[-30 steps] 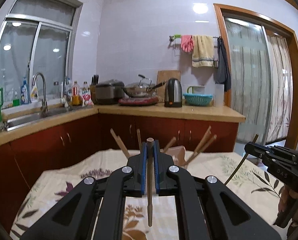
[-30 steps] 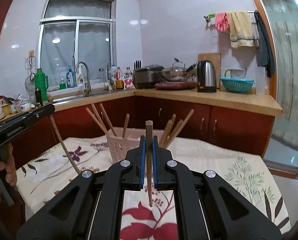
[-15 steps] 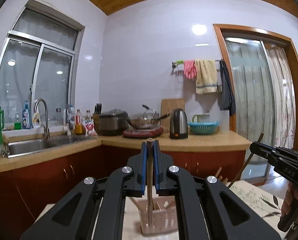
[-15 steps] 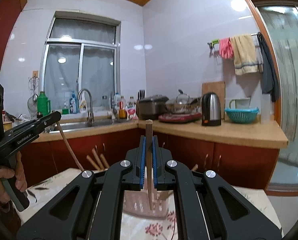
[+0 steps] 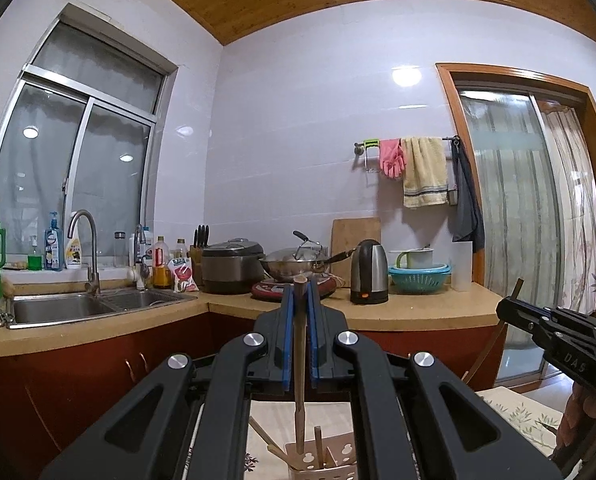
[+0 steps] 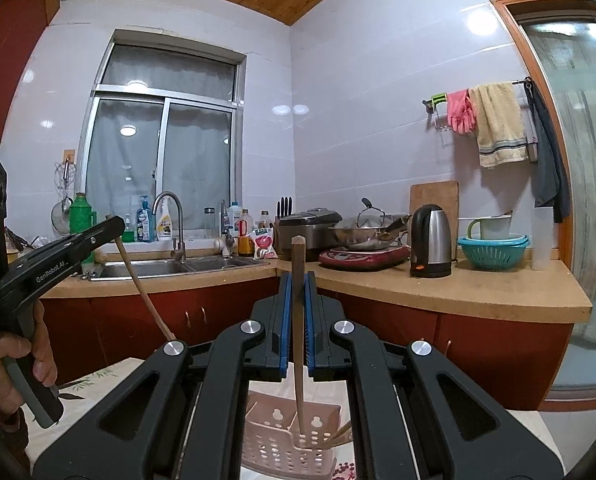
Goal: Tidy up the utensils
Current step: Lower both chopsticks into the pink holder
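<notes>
My left gripper (image 5: 299,300) is shut on a wooden chopstick (image 5: 299,368) that hangs upright, its lower tip at the top of the pink perforated utensil holder (image 5: 330,458). My right gripper (image 6: 297,288) is shut on another wooden chopstick (image 6: 298,340), its tip down inside the same holder (image 6: 281,436). A few chopsticks stand in the holder. Each gripper shows in the other's view: the right gripper at the left wrist view's right edge (image 5: 510,312), the left gripper at the right wrist view's left edge (image 6: 111,228).
The holder stands on a table with a floral cloth (image 5: 522,412). Behind are a counter with sink (image 5: 77,306), rice cooker (image 5: 231,266), wok (image 5: 298,264), kettle (image 5: 369,272), teal basket (image 5: 418,278), and a glass door (image 5: 514,220) at the right.
Both grippers have tilted upward and moved over the holder; the table has dropped out of view and the chopstick tips now reach into the holder.
</notes>
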Demonstrator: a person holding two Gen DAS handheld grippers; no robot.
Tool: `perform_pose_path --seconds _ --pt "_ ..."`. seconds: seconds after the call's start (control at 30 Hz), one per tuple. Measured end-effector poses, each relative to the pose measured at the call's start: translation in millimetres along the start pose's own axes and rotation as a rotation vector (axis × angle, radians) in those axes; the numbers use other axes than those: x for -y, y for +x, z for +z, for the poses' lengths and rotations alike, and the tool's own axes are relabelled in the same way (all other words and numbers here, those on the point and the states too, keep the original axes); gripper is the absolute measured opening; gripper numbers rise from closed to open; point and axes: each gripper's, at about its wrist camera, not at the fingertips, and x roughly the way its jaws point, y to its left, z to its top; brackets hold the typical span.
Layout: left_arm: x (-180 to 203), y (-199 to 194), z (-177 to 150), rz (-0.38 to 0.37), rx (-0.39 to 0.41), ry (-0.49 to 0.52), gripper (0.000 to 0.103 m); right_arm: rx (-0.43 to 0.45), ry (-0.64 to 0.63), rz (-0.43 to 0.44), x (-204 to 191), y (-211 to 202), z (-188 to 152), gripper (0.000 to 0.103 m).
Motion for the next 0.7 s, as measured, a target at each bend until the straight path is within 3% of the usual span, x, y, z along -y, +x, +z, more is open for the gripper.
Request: perform_pose_path --seconds 0.7 --pt "-2.7 43.0 -65.6 -0.006 -0.186 -0.044 0.007 -0.175 0.06 -0.006 9.5 46.2 -66.8 0.007"
